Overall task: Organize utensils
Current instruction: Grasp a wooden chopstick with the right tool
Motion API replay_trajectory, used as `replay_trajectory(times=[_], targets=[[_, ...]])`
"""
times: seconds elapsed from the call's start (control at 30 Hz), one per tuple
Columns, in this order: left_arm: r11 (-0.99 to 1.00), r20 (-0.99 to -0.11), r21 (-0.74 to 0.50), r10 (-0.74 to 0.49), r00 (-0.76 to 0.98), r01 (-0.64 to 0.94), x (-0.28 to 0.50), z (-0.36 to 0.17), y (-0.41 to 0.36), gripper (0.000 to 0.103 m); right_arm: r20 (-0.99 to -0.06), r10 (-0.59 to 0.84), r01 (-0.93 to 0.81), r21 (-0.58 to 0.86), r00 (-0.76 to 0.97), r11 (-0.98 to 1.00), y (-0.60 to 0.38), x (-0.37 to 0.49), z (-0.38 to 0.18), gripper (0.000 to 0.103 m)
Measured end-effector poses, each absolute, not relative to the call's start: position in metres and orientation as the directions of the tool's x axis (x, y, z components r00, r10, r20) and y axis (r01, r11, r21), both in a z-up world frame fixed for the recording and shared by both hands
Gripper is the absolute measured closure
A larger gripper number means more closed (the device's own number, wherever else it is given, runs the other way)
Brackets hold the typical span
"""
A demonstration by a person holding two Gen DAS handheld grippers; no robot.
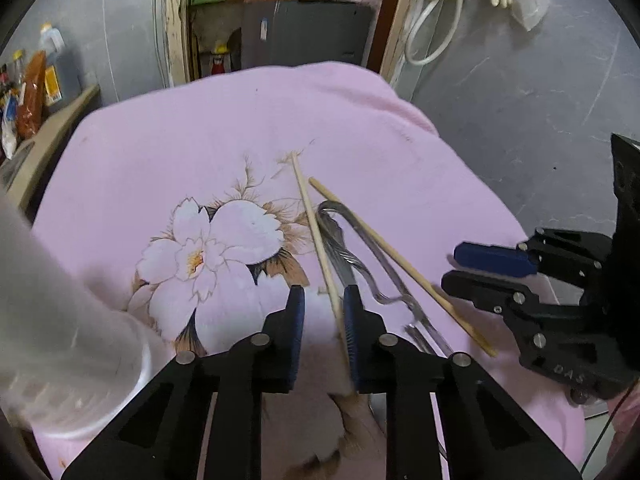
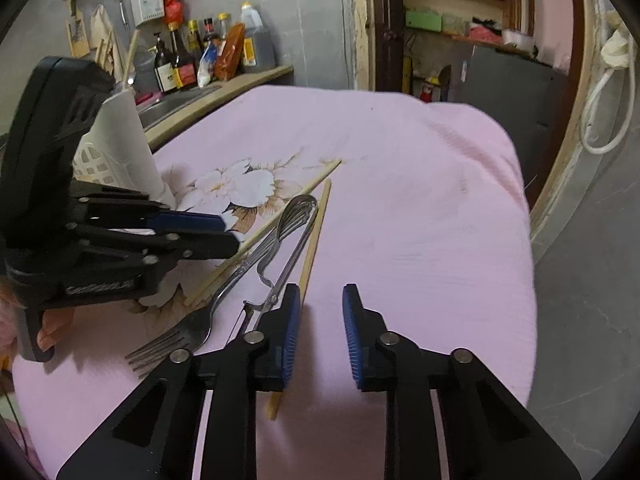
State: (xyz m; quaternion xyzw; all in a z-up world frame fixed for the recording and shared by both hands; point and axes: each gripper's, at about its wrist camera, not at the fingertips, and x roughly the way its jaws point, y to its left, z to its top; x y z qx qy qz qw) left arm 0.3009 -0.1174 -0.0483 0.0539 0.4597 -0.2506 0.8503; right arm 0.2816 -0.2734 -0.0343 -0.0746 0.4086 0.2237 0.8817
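Left wrist view: left tongs [image 1: 323, 300] apart, straddling one pale wooden chopstick [image 1: 316, 236] on the pink flower-printed cloth [image 1: 360, 120] covering the table

Right tongs [image 2: 321, 300] stand apart over bare cloth; the second wooden chopstick [image 2: 314, 240] runs under the left finger [image 2: 291, 320]. Between the chopsticks lie a steel fork [image 2: 192, 332] and a bent metal wire utensil [image 2: 296, 216], touching. A white latticed plastic holder [image 2: 120, 148] stands just behind the left tongs

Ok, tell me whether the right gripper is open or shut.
Open: the right gripper shows pink cloth between its spread blue fingers, which hold nothing.
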Motion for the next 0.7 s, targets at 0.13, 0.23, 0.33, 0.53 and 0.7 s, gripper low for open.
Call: replay_trajectory(times=[0.13, 0.23, 0.33, 0.53, 0.7], targets=[[0.869, -0.818, -0.155, -0.38, 0.433, 0.469, 0.312, -0.051, -0.115, 0.091, -0.771, 0.341, -0.468, 0.064, 0.538, 0.882, -0.269, 0.292, -0.038, 0.087], [0.87, -0.822, -0.165, -0.381, 0.424, 0.464, 0.319, -0.05, -0.117, 0.091, -0.78, 0.348, -0.473, 0.076, 0.52, 0.878, -0.265, 0.301, -0.038, 0.088], [0.869, -0.823, -0.172, -0.386, 0.418, 0.464, 0.323, -0.049, -0.117, 0.091, -0.785, 0.35, -0.477, 0.081, 0.511, 0.875, -0.264, 0.307, -0.037, 0.088], [0.862, -0.833, -0.191, -0.395, 0.387, 0.469, 0.332, -0.051, -0.123, 0.091, -0.799, 0.338, -0.482, 0.07, 0.497, 0.873, -0.26, 0.319, -0.037, 0.089], [0.869, -0.84, -0.195, -0.387, 0.381, 0.454, 0.339, -0.05, -0.126, 0.091, -0.811, 0.299, -0.467, 0.035, 0.503, 0.884, -0.256, 0.329, -0.04, 0.092]])
